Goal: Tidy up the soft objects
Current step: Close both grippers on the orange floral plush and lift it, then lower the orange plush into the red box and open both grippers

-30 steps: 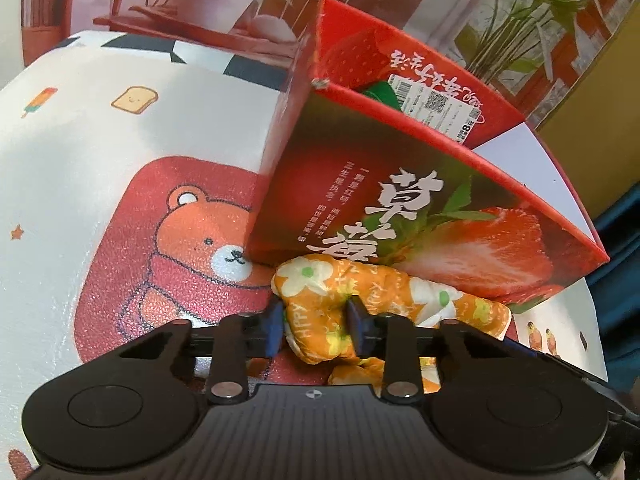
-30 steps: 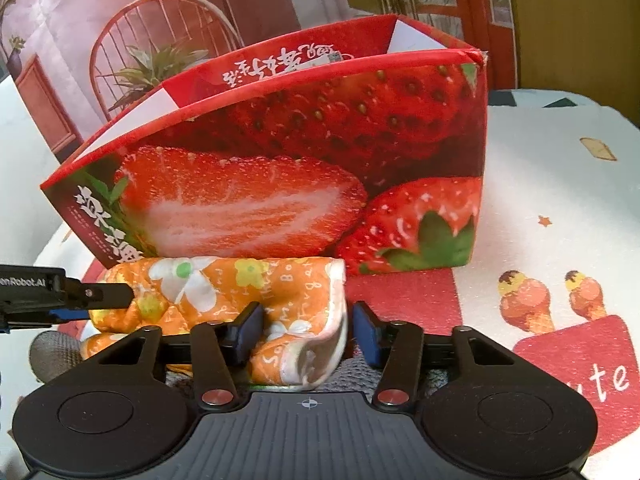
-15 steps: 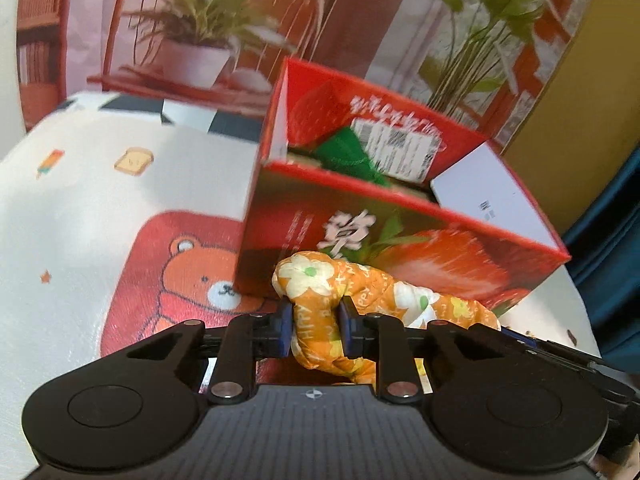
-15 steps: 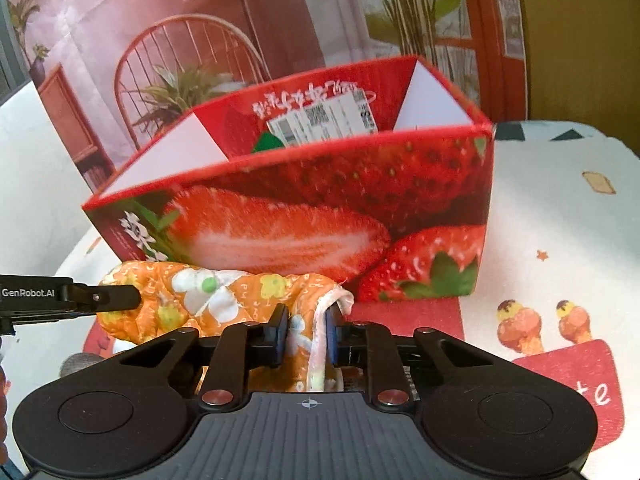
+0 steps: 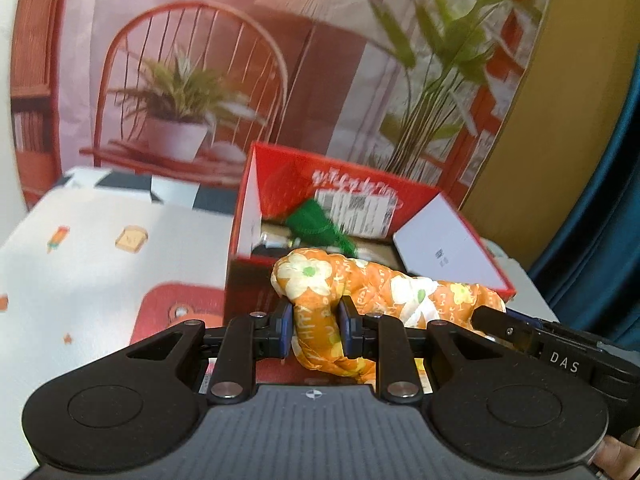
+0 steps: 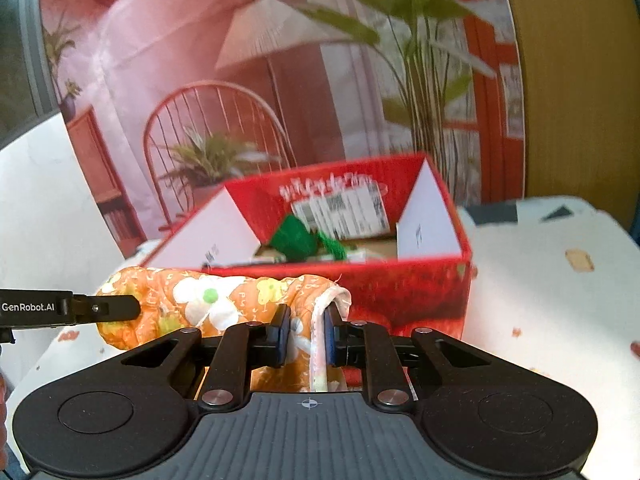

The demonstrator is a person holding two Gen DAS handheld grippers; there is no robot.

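Orange cloth (image 5: 384, 300) with white flowers hangs between the two grippers, up off the table (image 5: 100, 256), just in front of the red box (image 6: 420, 292); the left gripper (image 5: 314, 326) is clamped on one bunched end; the right gripper (image 6: 306, 334) is clamped on the other end, by the white hem; both sets of jaws have just squeezed in on the cloth; the box sits open near the back edge of the table; a green thing (image 6: 298, 238) lies inside it; a picture wall (image 6: 248, 72) stands behind.
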